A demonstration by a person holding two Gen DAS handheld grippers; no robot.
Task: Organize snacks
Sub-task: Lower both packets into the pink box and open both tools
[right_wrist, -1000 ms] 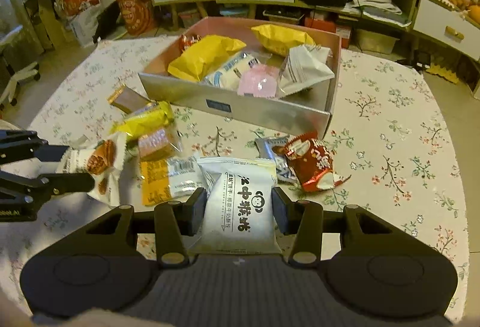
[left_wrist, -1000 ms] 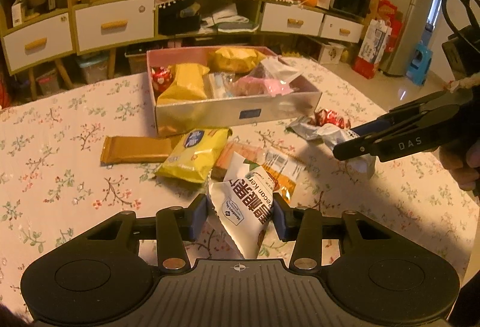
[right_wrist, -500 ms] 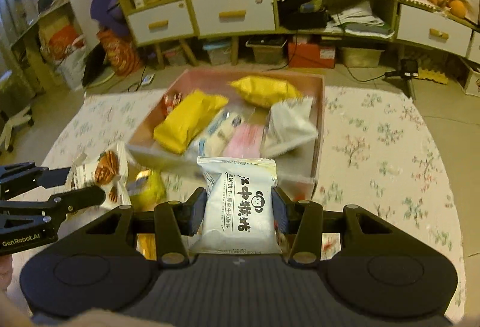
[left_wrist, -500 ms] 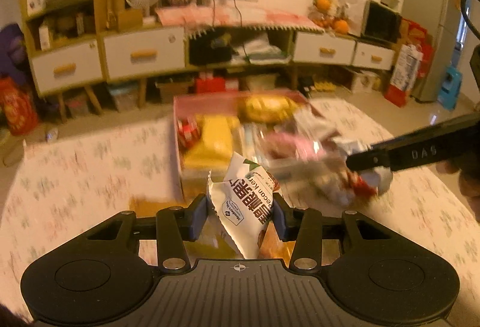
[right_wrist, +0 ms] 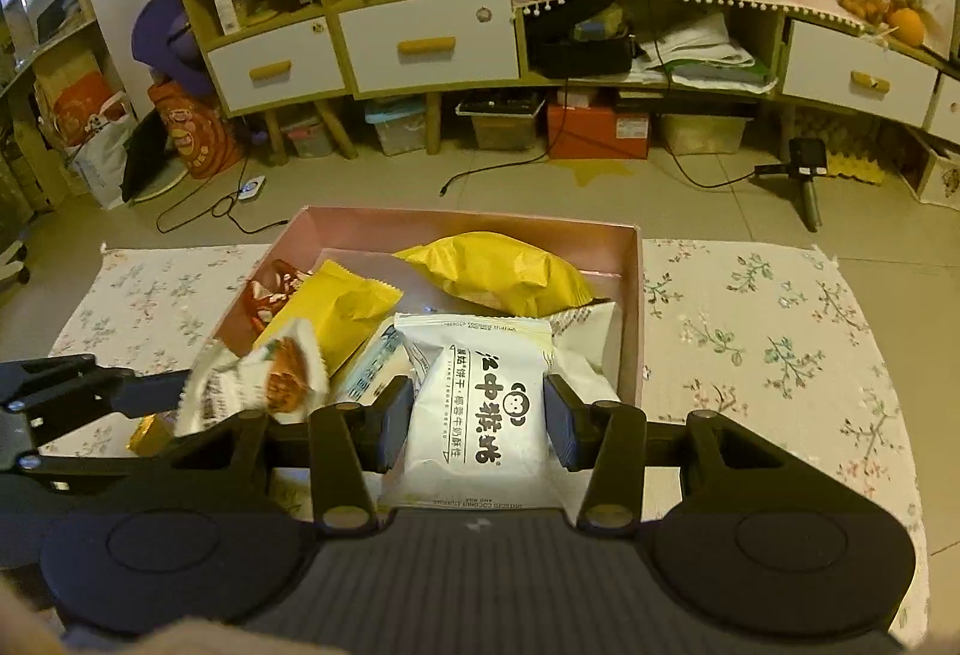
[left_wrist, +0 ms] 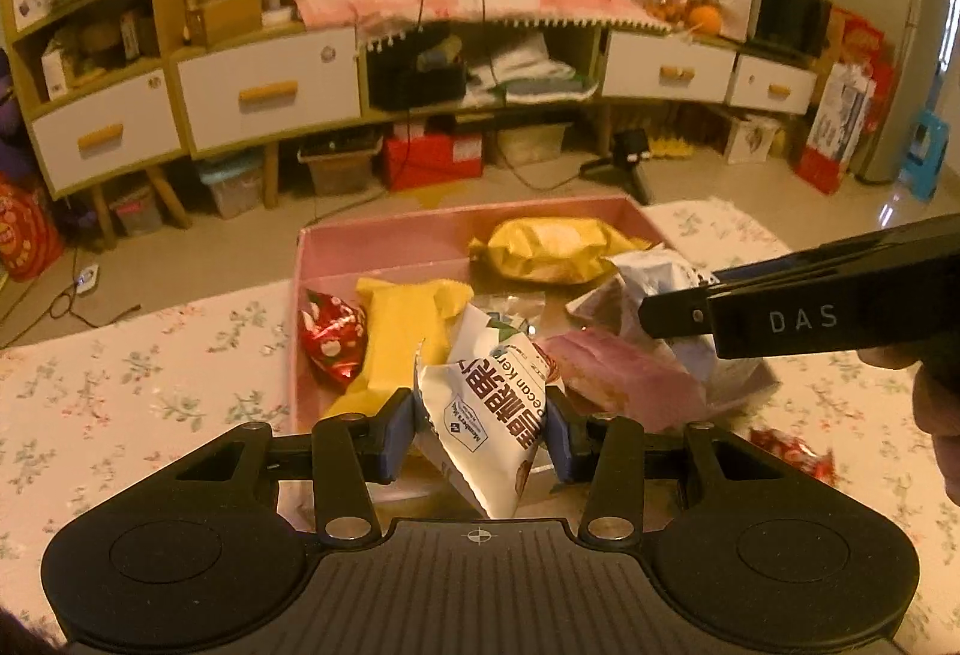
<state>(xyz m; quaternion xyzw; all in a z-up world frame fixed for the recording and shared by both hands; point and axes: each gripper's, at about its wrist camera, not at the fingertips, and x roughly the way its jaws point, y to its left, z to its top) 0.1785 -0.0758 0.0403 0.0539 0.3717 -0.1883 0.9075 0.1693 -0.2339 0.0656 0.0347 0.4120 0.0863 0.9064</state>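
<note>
We saw left hand-held gripper point(left_wrist: 480, 424) clamped on white pecan snack packet point(left_wrist: 487, 424), right hand-held gripper point(right_wrist: 479, 421) clamped on white biscuit packet point(right_wrist: 489, 415), both above pink cardboard box point(right_wrist: 630, 295).

The left gripper point(left_wrist: 479, 418) is matte black, with a ribbed plate near the camera and a round disc on each side. Two silver screws hold its arms, and its fingers point(left_wrist: 397, 431) carry dark blue pads. The right gripper point(right_wrist: 478, 422) has the same build. From the side its black body shows white letters "DAS".
</note>
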